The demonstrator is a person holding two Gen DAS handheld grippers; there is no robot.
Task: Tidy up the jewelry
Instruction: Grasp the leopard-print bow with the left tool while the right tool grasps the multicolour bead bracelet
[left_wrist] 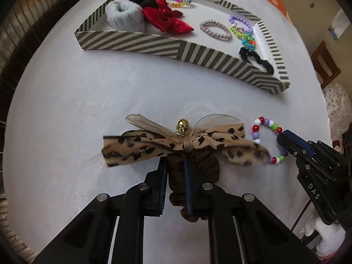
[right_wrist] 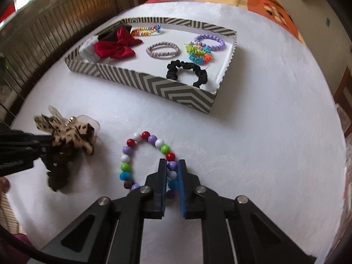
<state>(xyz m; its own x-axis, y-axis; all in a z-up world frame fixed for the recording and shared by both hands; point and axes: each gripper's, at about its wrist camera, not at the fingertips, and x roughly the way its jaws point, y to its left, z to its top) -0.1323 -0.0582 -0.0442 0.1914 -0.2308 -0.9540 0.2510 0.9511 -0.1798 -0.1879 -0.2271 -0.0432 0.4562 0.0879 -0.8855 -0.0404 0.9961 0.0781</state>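
Note:
A leopard-print bow scrunchie point(left_wrist: 176, 143) with a gold bell lies on the white cloth; my left gripper point(left_wrist: 176, 162) is shut on its brown scrunchie part. The same scrunchie point(right_wrist: 72, 138) shows at the left of the right wrist view, with the left gripper point(right_wrist: 44, 148) clamped on it. A multicoloured bead bracelet point(right_wrist: 132, 151) lies beside it, and my right gripper point(right_wrist: 172, 165) is shut on its right side. That bracelet point(left_wrist: 266, 125) and the right gripper point(left_wrist: 282, 142) appear at the right of the left wrist view.
A striped box point(left_wrist: 136, 41) point(right_wrist: 158, 85) stands farther back, holding a red bow point(left_wrist: 167, 17), a pale fluffy scrunchie point(left_wrist: 125, 15), bead and coil bracelets and a black scrunchie point(right_wrist: 187, 70). A gloved hand point(left_wrist: 327, 231) holds the right gripper. A wooden chair point(left_wrist: 325, 63) stands at right.

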